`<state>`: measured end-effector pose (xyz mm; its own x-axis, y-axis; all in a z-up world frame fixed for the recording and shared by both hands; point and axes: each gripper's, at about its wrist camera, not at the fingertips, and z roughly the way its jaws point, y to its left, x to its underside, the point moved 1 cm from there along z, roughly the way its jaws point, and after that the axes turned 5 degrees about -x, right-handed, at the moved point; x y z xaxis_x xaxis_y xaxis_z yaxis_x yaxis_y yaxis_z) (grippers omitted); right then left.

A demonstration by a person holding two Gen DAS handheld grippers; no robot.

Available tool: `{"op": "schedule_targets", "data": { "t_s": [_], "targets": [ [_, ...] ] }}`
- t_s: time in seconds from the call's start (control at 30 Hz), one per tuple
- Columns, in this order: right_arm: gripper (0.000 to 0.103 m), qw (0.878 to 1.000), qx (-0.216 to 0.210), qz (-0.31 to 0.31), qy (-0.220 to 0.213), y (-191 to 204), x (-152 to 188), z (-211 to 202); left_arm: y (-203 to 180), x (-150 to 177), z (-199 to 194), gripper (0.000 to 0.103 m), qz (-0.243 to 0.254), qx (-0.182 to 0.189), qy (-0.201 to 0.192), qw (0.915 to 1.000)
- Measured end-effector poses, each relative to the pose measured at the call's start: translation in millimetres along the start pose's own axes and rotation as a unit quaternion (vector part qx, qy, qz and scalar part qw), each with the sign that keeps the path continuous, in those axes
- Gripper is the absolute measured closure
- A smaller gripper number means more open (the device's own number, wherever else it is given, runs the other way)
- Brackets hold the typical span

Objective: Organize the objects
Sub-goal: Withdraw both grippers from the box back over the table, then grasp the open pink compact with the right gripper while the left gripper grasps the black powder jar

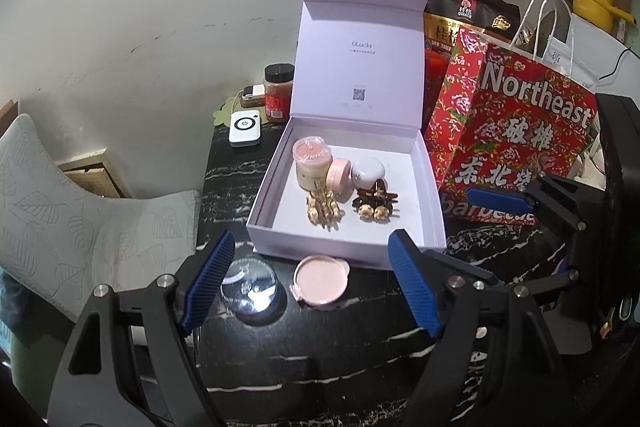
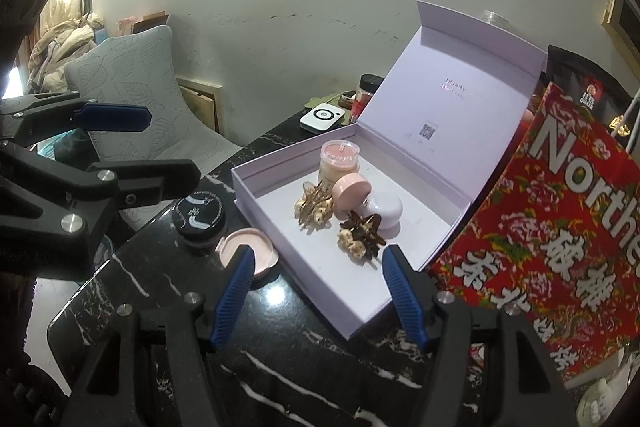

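Note:
An open lilac box (image 1: 264, 223) (image 2: 280, 227) sits on the black marble table (image 1: 320, 355). It holds a cream jar with pink lid (image 1: 312, 163) (image 2: 339, 163), a small pink jar (image 1: 339, 174) (image 2: 351, 195), a white jar (image 1: 369, 171) (image 2: 385, 209), a gold hair clip (image 1: 324, 210) (image 2: 314, 207) and a brown hair clip (image 1: 374, 205) (image 2: 360, 234). In front lie a pink compact (image 1: 320, 279) (image 2: 256, 251) and a black round jar (image 1: 250, 285) (image 2: 199, 217). My left gripper (image 1: 310, 281) is open above them. My right gripper (image 2: 318, 297) is open at the box's near corner.
A red floral "Northeast" bag (image 1: 516, 131) (image 2: 560, 235) stands right of the box. A spice jar (image 1: 277, 93), a white gadget (image 1: 245, 128) (image 2: 322, 119) and a Quaker bag (image 1: 464, 15) stand behind. A grey leaf-pattern cushion (image 1: 60, 219) (image 2: 136, 99) lies left of the table edge.

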<state>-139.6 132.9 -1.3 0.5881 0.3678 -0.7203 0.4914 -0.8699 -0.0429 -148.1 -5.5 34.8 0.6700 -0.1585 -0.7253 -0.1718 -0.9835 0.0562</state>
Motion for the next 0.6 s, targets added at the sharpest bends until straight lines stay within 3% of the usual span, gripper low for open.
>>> {"op": "schedule_targets", "data": {
  "t_s": [0.6],
  "targets": [
    [0.036,0.998,-0.044,-0.01,0.035,39,34,20,25,62,0,0.024,-0.041,-0.016,0.04,0.9982]
  ]
}}
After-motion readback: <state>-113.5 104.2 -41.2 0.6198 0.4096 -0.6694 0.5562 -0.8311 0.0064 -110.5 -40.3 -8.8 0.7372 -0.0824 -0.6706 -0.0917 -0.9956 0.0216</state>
